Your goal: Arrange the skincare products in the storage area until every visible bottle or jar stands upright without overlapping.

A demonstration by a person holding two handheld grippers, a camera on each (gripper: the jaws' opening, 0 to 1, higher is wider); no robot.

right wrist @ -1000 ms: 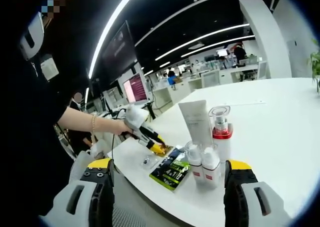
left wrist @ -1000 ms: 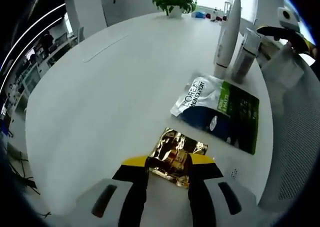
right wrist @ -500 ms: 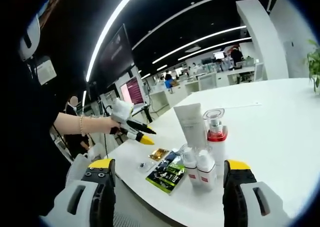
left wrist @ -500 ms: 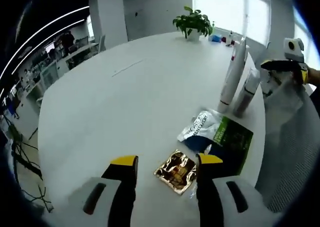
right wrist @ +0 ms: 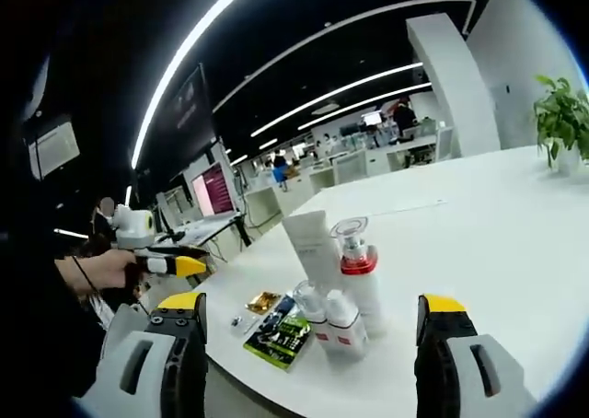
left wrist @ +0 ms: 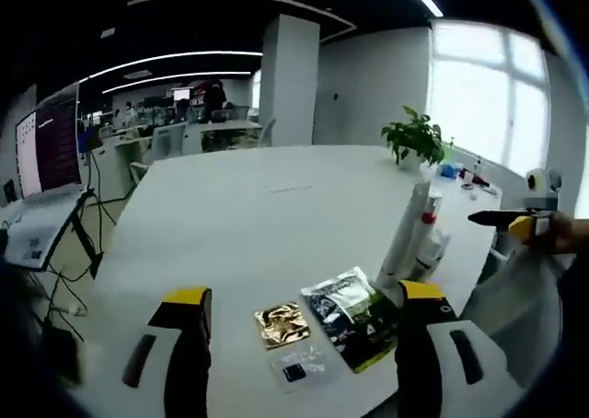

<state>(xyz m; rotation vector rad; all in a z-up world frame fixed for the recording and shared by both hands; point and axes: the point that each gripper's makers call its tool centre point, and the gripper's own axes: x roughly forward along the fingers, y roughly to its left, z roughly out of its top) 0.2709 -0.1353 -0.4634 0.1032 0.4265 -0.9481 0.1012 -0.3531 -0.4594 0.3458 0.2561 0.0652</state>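
Left gripper view, jaws: we see our left gripper (left wrist: 299, 312) with its yellow-tipped jaws spread wide, nothing between them, held above the near edge of the round white table (left wrist: 248, 206).
Left gripper view, sachets: a crinkled gold foil sachet (left wrist: 282, 326) lies flat near the edge; just beside it a small clear packet with a dark square inside (left wrist: 296, 370); to the right of the gold one a dark blue and green flat pouch (left wrist: 354, 315) lies flat too.
Left gripper view, bottles: a tall white tube (left wrist: 406, 237) stands upright just behind the pouch, with a shorter white bottle (left wrist: 428, 252) close against it; how many more stand behind it, we cannot tell from here.
Left gripper view, far side: a potted green plant (left wrist: 416, 140) sits at the table's far edge, and the right gripper (left wrist: 515, 223) comes in from the right with its yellow tip.

Right gripper view, jaws: our right gripper (right wrist: 308, 321) is spread wide open, empty.
Right gripper view, cluster: between the jaws stand the tube (right wrist: 313, 246), a clear pump bottle with a red band (right wrist: 357, 271) and two small white bottles with red labels (right wrist: 328, 317), all upright and huddled together.
Right gripper view, flat items: pouch (right wrist: 280, 332) and gold sachet (right wrist: 263, 301) lie to their left.
Right gripper view, left gripper: held in a hand, off the table edge, well apart from the products (right wrist: 184, 266).
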